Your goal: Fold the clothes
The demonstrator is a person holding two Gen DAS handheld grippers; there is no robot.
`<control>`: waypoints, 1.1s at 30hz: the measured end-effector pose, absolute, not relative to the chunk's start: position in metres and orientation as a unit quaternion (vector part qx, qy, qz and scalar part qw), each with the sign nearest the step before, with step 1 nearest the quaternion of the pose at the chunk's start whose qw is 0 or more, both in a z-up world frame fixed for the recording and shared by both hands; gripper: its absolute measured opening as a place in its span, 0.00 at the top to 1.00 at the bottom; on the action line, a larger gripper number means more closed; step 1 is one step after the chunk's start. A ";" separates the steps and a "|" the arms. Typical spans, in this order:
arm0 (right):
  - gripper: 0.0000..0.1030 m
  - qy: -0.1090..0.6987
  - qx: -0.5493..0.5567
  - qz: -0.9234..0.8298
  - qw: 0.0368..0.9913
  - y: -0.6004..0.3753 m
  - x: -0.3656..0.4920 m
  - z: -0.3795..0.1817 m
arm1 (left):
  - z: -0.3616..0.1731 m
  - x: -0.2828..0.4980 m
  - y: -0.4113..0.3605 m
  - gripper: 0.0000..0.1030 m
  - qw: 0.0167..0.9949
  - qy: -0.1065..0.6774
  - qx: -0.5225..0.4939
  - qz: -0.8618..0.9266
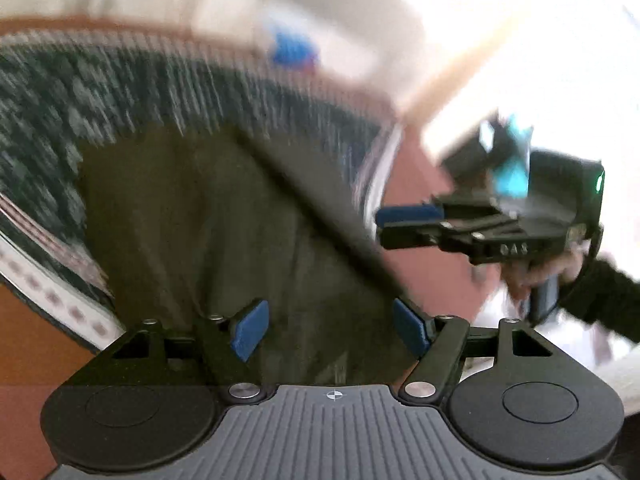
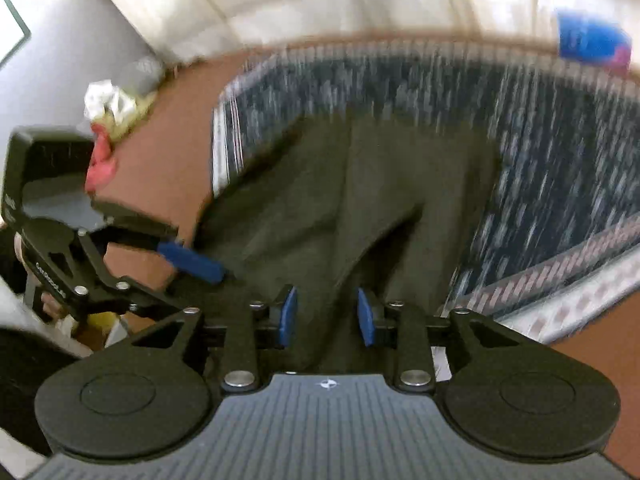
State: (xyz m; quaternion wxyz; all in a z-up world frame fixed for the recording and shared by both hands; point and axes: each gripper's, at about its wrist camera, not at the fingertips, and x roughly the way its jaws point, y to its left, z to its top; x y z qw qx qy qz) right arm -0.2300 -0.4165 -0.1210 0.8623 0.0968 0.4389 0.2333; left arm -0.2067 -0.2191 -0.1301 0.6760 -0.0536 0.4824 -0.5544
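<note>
Patterned rug [image 2: 560, 152] on brown floor [image 2: 160, 168] bears dark garment [image 2: 320, 200].

Both views are smeared by motion. The patterned rug [image 1: 120, 92] shows only streaks of dark blue and white, so its weave cannot be made out, and its fringe blurs into the reddish floor [image 2: 160, 160]. The dark olive garment [image 1: 224, 220] runs under each tool's body at the lower edge, so its near hem is hidden, and what kind of garment it is cannot be told. A blue object [image 2: 592, 40] beyond the rug's far edge is too blurred to name. The crumpled white and pink heap [image 2: 106, 120] is partly covered by the left tool [image 2: 192, 260]. The hand [image 1: 532, 276] gripping the right tool [image 1: 408, 224] is blurred, its sleeve cut by the frame edge.
</note>
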 end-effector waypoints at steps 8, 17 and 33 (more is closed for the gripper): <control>0.57 0.407 0.168 0.265 0.858 -0.362 -0.146 -0.098 | -0.132 -0.130 -0.193 0.18 0.796 0.450 -0.090 -0.395; 0.74 0.485 0.177 0.232 0.824 -0.313 -0.100 -0.166 | -0.133 -0.121 -0.194 0.18 0.788 0.449 -0.105 -0.407; 0.83 0.474 0.208 0.200 0.832 -0.327 -0.110 -0.171 | -0.136 -0.115 -0.218 0.18 0.769 0.451 -0.069 -0.447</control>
